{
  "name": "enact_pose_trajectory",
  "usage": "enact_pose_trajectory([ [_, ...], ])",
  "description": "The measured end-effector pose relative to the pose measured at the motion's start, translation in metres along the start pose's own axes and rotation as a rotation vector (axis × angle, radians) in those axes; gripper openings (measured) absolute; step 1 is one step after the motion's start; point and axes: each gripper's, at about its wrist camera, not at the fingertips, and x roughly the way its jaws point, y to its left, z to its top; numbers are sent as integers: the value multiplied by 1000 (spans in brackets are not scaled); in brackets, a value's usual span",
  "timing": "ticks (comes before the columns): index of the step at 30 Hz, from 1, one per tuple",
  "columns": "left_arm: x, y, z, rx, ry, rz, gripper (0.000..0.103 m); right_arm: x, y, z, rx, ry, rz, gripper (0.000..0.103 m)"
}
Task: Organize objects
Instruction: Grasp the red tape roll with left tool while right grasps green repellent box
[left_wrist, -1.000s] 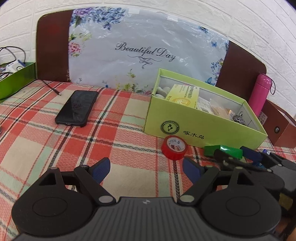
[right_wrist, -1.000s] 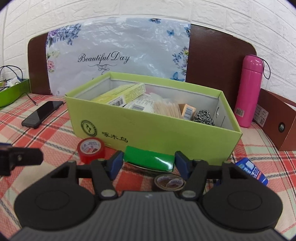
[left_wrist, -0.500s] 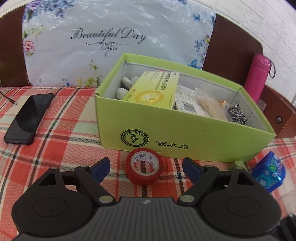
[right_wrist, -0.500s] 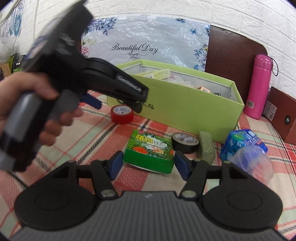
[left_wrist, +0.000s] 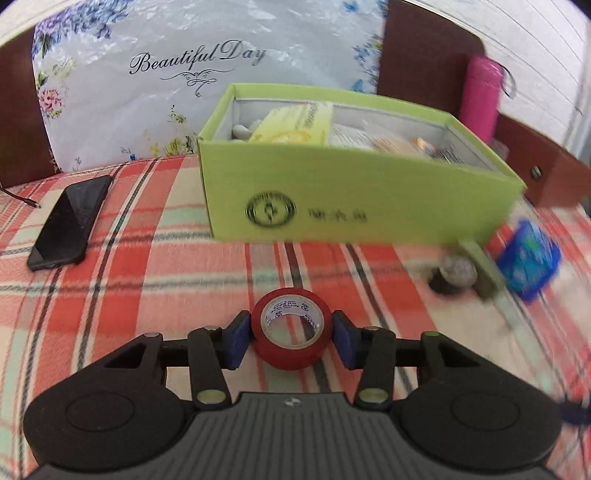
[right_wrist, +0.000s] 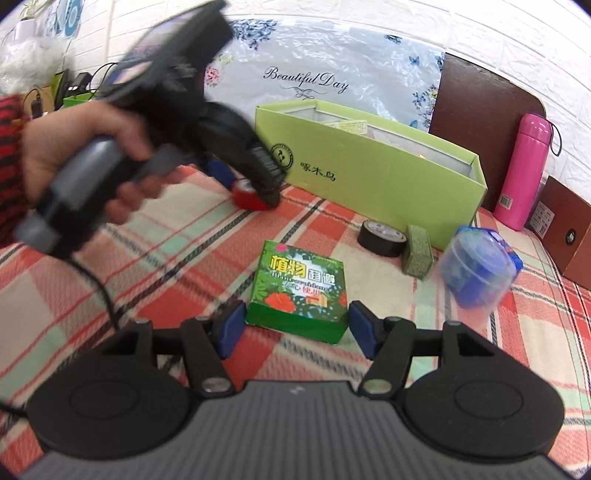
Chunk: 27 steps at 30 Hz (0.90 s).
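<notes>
Left tongs: the jaws are closing around the red tape roll; the roll is standing between the blue pads, which seem just at its sides, so a firm grip is not yet sure.
Right tongs: they are standing about half open, with the green printed box between the pads; a thin gap is showing on each side, so they are holding nothing.
Red tape roll: it is lying on the plaid cloth, in front of the left end of the lime-green storage box.
Green printed box: it is resting on the cloth toward its near edge, well in front of the storage box.
Other loose things: a black tape roll, a small olive block and a blue packet are waiting near the right front corner of the storage box.
Step in hand: picking up the red tape, I judge.
Next move: finishing the squeeze, lifting the roll above the wall of the storage box, and releasing it inside, where other items are already lying.
</notes>
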Motion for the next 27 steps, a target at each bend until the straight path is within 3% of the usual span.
enact_pose_trajectory([
  [3,-28,-5,-24,28,20,-17,49,-7,-2,-6,23,13,14,63],
  [6,-48,-6,-42,-4,26,-46,50,-9,-6,-8,63,17,28,73],
  [7,-52,-6,-45,-19,23,-42,52,-8,-7,-8,71,16,31,75],
  [9,-56,-7,-46,-35,16,-22,66,-6,-9,-6,79,19,41,77],
  [13,-56,-8,-42,-10,4,-11,65,-1,-11,0,69,5,63,79],
  [15,-55,-7,-41,-18,10,-23,60,4,-13,4,67,9,70,78],
  [27,-48,-8,-42,-11,17,-7,60,18,-19,12,104,37,104,76],
])
